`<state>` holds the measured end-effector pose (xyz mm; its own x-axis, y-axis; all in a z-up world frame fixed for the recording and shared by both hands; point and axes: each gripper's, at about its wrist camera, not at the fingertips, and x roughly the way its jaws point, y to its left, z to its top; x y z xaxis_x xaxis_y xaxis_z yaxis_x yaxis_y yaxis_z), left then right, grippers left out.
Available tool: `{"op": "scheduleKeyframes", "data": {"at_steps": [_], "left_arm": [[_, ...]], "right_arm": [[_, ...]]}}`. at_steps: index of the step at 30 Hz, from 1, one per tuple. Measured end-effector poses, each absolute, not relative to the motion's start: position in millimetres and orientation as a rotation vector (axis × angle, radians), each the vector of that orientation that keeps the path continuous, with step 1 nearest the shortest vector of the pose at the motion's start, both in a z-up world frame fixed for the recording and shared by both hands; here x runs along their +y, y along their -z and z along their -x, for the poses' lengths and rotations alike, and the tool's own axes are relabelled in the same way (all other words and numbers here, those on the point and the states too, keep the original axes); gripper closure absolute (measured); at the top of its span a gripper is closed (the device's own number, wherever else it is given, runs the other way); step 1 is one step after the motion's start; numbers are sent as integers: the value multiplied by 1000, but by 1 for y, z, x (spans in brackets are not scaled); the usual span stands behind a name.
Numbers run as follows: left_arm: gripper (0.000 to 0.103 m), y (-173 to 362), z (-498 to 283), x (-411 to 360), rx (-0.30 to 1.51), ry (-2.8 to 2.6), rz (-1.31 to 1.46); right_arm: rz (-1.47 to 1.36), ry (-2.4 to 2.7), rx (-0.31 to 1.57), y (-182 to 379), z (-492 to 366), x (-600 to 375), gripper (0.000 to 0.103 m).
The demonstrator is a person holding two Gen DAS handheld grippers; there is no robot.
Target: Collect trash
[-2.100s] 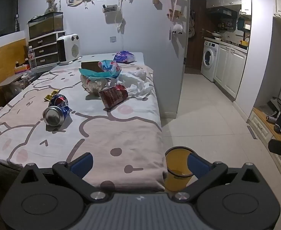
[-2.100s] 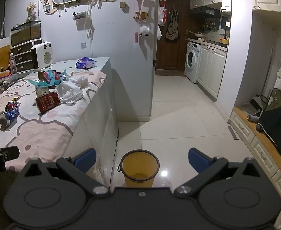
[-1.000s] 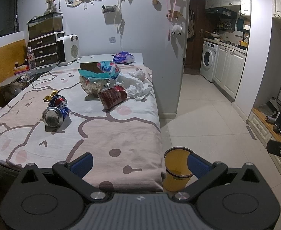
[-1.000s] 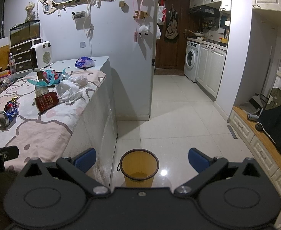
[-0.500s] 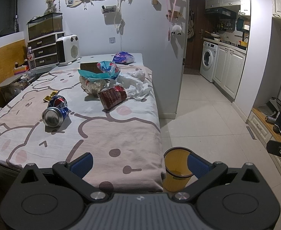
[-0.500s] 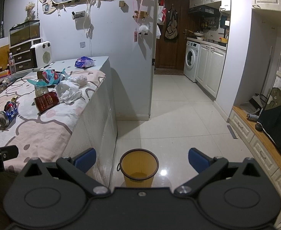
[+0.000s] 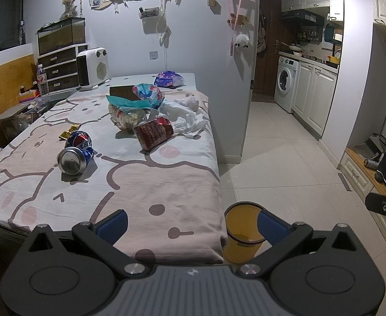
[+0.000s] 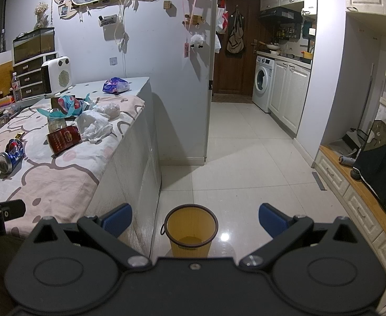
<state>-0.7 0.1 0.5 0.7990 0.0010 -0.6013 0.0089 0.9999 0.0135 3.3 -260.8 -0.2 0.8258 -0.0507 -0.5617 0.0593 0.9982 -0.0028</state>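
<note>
I'm seeing both grippers hanging spread wide with nothing between the pads: left gripper (image 7: 191, 222) is pointing over the near edge of the table (image 7: 145, 184), right gripper (image 8: 195, 218) is pointing down at the yellow bin (image 8: 190, 230) sitting on the floor tiles just beside the table's corner. Trash is lying on the pink cartoon cloth: a blue soda can (image 7: 74, 152) on its side nearest me, a gold wrapper (image 7: 68, 133) just behind it, a red packet (image 7: 153, 133) further in, touching crumpled white tissue (image 7: 186, 118) and a clear snack bag (image 7: 128, 114). A purple bag (image 7: 169, 79) is sitting at the far end, near a white heater (image 7: 91, 67). The table edge is standing between the left gripper and the can.
</note>
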Motion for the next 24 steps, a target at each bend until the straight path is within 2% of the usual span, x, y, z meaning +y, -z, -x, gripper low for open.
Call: {"op": "scheduleKeyframes", "data": {"at_steps": [24], "left_arm": [[0,0,1,0,645,5,-16]], "right_arm": [[-15,58,599,0,-2,-262,0]]}}
